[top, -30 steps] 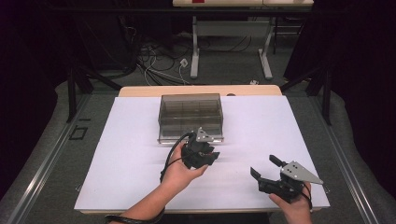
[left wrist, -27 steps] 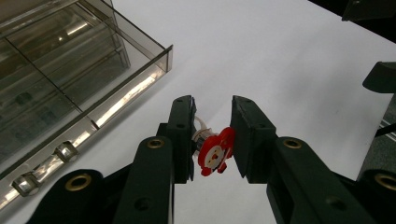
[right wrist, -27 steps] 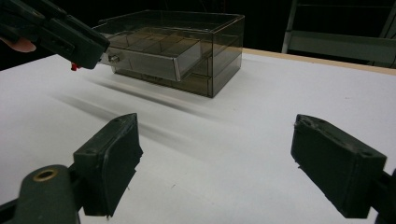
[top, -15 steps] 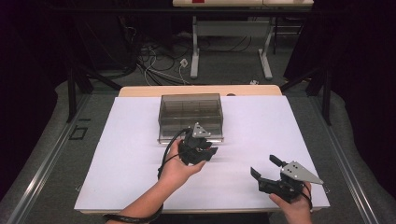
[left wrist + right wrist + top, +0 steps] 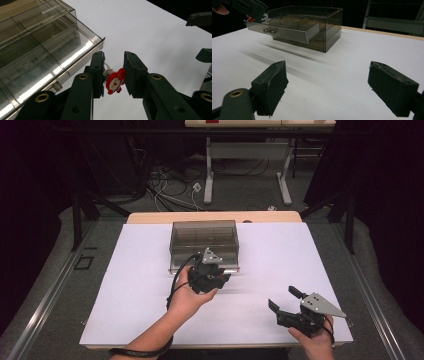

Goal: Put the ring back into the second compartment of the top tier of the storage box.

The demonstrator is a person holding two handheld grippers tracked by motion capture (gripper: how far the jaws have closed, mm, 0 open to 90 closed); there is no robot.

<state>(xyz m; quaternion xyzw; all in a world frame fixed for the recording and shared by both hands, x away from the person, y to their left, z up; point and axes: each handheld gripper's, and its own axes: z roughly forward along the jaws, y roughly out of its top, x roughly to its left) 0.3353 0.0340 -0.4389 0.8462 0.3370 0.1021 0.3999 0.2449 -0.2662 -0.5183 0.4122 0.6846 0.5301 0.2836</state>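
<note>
1. Your left gripper (image 5: 216,276) has crept toward the smoky drawer box (image 5: 204,240) since a second ago, now just at its open drawer (image 5: 37,60).
2. It's clamped on one red Santa charm (image 5: 115,81).
3. Your right gripper (image 5: 286,301) hasn't moved, its jaws wide apart.
4. You have two grippers, one box, one charm.
</note>
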